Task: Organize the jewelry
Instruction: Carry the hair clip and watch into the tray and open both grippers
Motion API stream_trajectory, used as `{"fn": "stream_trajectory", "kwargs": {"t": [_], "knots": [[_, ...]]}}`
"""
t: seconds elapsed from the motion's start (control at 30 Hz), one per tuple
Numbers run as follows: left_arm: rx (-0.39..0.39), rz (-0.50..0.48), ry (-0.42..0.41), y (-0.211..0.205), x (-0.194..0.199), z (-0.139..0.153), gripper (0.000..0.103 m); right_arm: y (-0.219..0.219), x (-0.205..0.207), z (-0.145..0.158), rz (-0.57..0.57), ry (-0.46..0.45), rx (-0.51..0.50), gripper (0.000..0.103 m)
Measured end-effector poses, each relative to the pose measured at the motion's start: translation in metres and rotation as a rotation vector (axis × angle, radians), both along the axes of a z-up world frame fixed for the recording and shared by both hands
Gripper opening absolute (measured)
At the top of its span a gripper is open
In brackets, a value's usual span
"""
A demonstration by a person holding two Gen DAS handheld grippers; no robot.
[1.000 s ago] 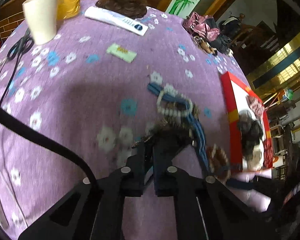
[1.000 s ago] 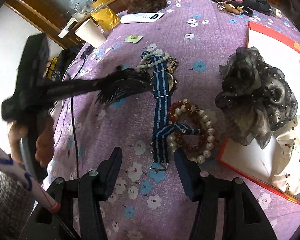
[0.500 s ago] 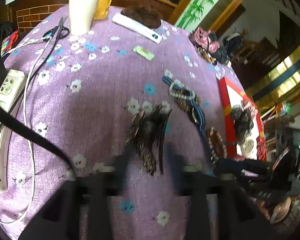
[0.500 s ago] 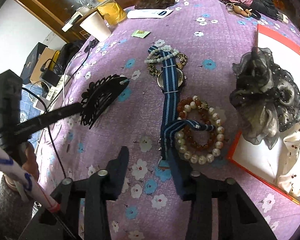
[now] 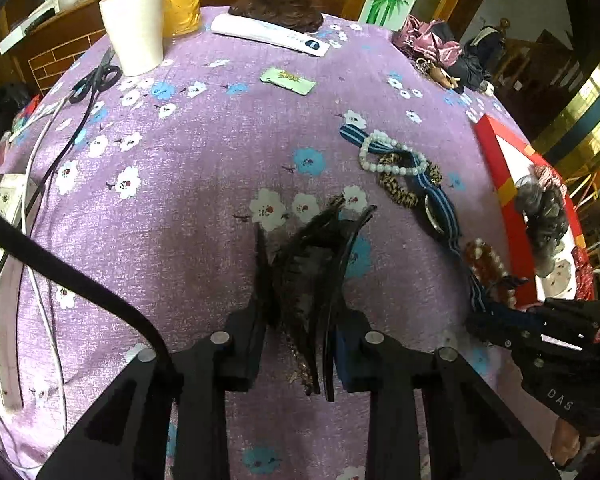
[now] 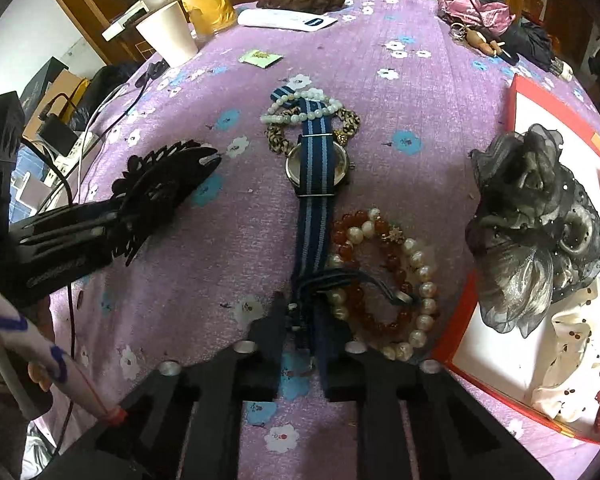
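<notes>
Purple floral tablecloth (image 5: 204, 184) fills both views. Red-rimmed tray (image 6: 516, 100) at right edge w/ grey gauze scrunchie (image 6: 536, 220) on it. Left gripper (image 5: 300, 344), lower centre of left view, is clamped on a black feathered hair clip (image 5: 312, 264). Right gripper (image 6: 306, 328), bottom centre of right view, jaws narrow around the end of a blue striped watch strap (image 6: 314, 184). Pearl & amber bracelets (image 6: 384, 280) just beside it, touching strap. White cup (image 5: 134, 28) upper left.
</notes>
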State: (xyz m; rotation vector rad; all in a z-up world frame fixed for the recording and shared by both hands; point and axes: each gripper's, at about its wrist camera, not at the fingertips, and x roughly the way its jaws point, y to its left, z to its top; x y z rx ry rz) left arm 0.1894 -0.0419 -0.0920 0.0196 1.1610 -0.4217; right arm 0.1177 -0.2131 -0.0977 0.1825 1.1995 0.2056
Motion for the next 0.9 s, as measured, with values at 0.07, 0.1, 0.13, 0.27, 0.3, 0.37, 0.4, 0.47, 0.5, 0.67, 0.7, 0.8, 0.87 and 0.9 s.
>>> {"fn": "stream_trajectory", "kwargs": {"t": [0.07, 0.1, 0.13, 0.27, 0.3, 0.37, 0.4, 0.47, 0.5, 0.67, 0.7, 0.8, 0.87, 0.9], "knots": [[-0.05, 0.03, 0.023, 0.008, -0.002, 0.004, 0.027, 0.0, -0.001, 0.007, 0.004, -0.005, 0.019, 0.008], [-0.051, 0.036, 0.018, 0.009, -0.005, 0.007, 0.027, -0.002, -0.002, 0.014, 0.003, -0.01, 0.052, 0.008], [-0.052, 0.044, 0.006, 0.012, -0.01, 0.014, 0.027, -0.004, -0.004, 0.02, 0.001, -0.013, 0.078, 0.008], [-0.085, 0.061, -0.037, 0.022, -0.031, 0.04, 0.027, -0.012, -0.008, 0.048, -0.015, -0.036, 0.195, 0.008], [-0.092, 0.063, -0.048, 0.024, -0.036, 0.048, 0.027, -0.015, -0.009, 0.054, -0.02, -0.042, 0.226, 0.008], [-0.111, 0.068, -0.07, 0.028, -0.047, 0.064, 0.027, -0.022, -0.014, 0.069, -0.03, -0.055, 0.297, 0.008], [-0.12, 0.071, -0.078, 0.03, -0.052, 0.07, 0.027, -0.025, -0.016, 0.075, -0.034, -0.06, 0.328, 0.008], [-0.141, 0.081, -0.094, 0.035, -0.063, 0.085, 0.027, -0.03, -0.021, 0.086, -0.039, -0.069, 0.396, 0.008], [-0.148, 0.084, -0.096, 0.036, -0.067, 0.09, 0.027, -0.034, -0.025, 0.093, -0.04, -0.075, 0.43, 0.008], [-0.19, 0.09, -0.113, 0.038, -0.089, 0.114, 0.027, -0.045, -0.049, 0.113, -0.024, -0.073, 0.587, 0.008], [-0.192, 0.09, -0.123, 0.036, -0.094, 0.118, 0.027, -0.047, -0.053, 0.117, -0.017, -0.072, 0.618, 0.008], [-0.195, 0.086, -0.142, 0.032, -0.106, 0.128, 0.027, -0.052, -0.07, 0.133, 0.004, -0.086, 0.681, 0.008], [-0.196, 0.075, -0.151, 0.024, -0.112, 0.134, 0.027, -0.056, -0.08, 0.143, 0.015, -0.101, 0.695, 0.008], [-0.196, 0.07, -0.153, 0.021, -0.114, 0.136, 0.027, -0.059, -0.085, 0.15, 0.019, -0.118, 0.695, 0.008]]}}
